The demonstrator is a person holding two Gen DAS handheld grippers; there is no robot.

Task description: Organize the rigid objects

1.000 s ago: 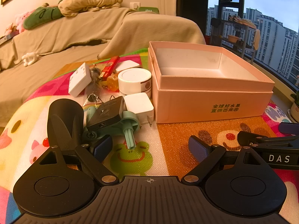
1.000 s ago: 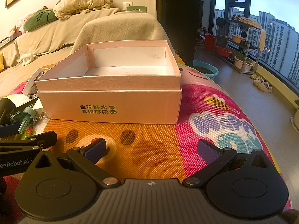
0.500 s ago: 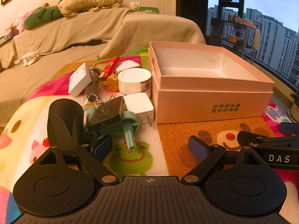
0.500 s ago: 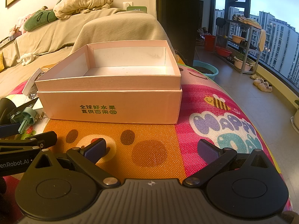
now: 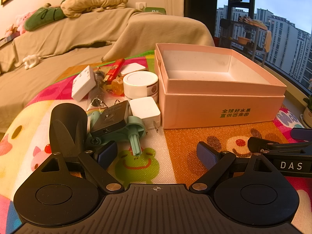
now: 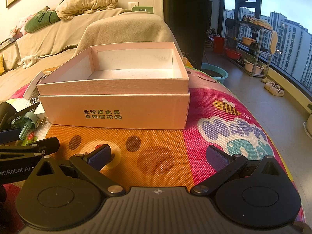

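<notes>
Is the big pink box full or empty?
Empty: the open pink cardboard box shows only bare white walls and floor in both views.

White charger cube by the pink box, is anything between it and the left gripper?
Yes. The teal plastic part with a black adapter lying on it sits just in front of the open left gripper, before the white charger cube.
</notes>
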